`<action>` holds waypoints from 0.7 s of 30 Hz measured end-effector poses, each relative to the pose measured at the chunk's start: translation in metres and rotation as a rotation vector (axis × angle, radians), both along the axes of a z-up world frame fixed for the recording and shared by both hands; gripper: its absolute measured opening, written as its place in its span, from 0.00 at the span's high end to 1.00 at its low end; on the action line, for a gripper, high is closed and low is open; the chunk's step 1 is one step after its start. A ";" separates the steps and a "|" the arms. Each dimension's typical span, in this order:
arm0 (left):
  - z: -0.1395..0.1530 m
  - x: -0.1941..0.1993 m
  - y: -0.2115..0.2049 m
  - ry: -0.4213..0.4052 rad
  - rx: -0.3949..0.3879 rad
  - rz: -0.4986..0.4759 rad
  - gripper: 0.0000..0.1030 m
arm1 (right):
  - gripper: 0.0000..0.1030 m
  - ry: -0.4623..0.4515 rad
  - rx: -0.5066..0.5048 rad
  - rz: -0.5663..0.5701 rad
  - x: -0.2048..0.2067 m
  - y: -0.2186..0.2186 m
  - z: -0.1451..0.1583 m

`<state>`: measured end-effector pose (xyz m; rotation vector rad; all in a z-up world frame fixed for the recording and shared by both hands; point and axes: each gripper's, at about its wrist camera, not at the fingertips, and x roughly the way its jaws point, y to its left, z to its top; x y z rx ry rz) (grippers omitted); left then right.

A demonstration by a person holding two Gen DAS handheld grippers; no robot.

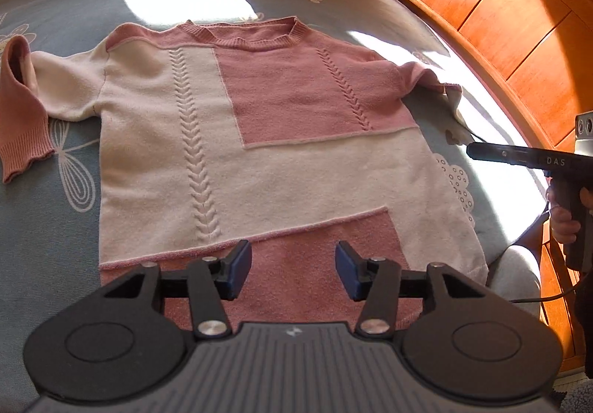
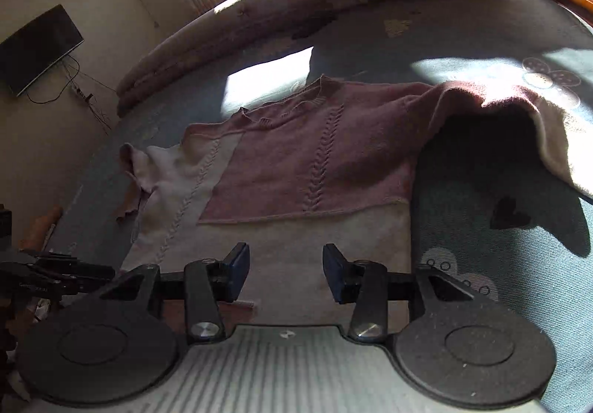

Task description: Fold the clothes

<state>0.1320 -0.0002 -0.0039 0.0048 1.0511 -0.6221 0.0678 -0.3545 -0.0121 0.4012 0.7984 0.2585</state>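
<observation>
Both grippers are held tilted down over the sweater's (image 1: 259, 139) hem end; left gripper (image 1: 292, 270) and right gripper (image 2: 285, 272) fingers are released, nothing gripped. The sweater is spread flat on the bed (image 1: 48, 227), sleeves out sideways.

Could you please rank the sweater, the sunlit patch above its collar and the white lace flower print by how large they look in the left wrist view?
1. sweater, by far the largest.
2. sunlit patch.
3. lace flower print, partly hidden by the sweater's edge, so its full size is unsure.
</observation>
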 end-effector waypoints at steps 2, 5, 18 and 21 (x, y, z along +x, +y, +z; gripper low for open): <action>0.007 -0.006 -0.001 -0.011 -0.011 0.006 0.43 | 0.51 -0.020 -0.011 0.019 -0.009 0.009 0.010; 0.017 -0.011 -0.003 -0.025 -0.047 0.030 0.35 | 0.46 -0.046 -0.018 0.035 -0.020 0.018 0.018; -0.030 -0.018 -0.005 0.024 -0.044 0.115 0.35 | 0.45 0.025 -0.013 -0.068 -0.038 0.017 -0.039; -0.035 -0.008 0.015 -0.004 -0.033 0.188 0.35 | 0.45 0.048 0.002 -0.148 -0.037 -0.011 -0.049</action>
